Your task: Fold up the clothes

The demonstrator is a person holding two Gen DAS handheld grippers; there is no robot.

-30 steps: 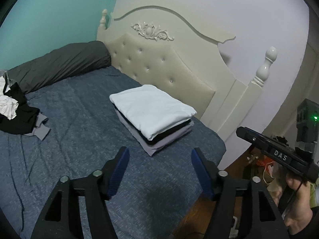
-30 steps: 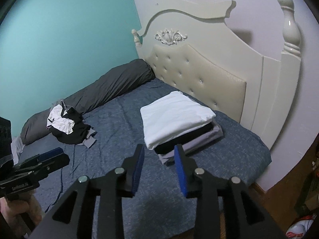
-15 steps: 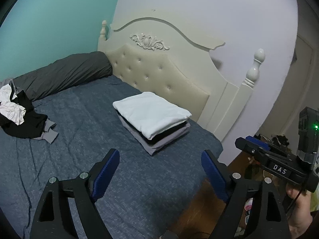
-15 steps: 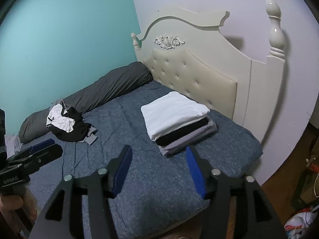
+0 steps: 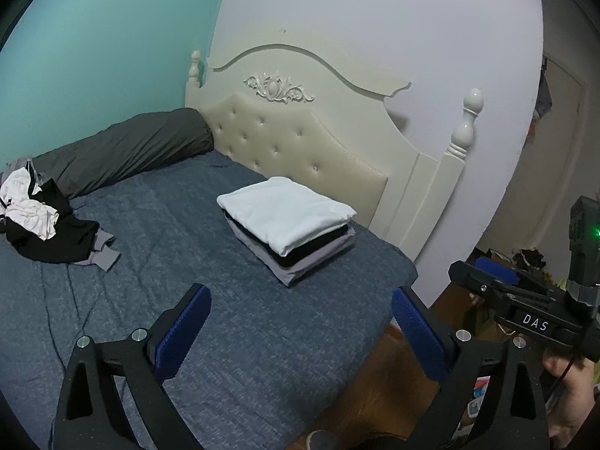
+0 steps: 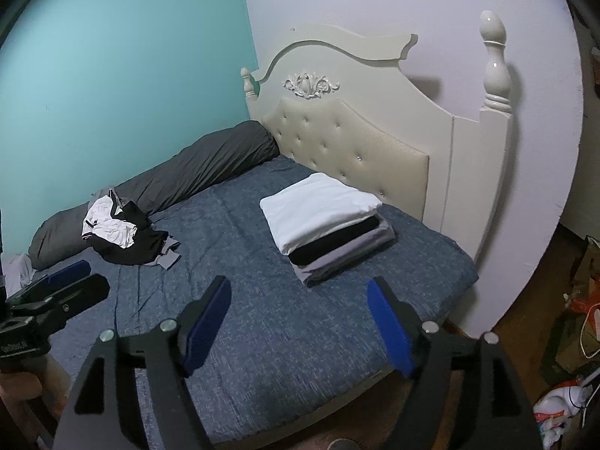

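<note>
A neat stack of folded clothes (image 5: 288, 221), white on top, black in the middle and grey at the bottom, is seen on the blue speckled bedspread (image 5: 232, 322), just beside the cream tufted headboard (image 5: 300, 142). A loose heap of unfolded black, white and grey garments (image 5: 41, 225) lies well apart from the stack, near the dark grey bolster (image 5: 123, 150); its left part is cut off by the edge of the left wrist view.

The left gripper (image 5: 300, 332) is held above the bedspread with its jaws opening and nothing between the blue pads. The right gripper (image 6: 300, 322) is likewise empty, its jaws opening.

Only part of the hand (image 5: 570, 393) on the right gripper is shown. The clutter on the wooden floor (image 6: 525, 356) cannot be made out.
</note>
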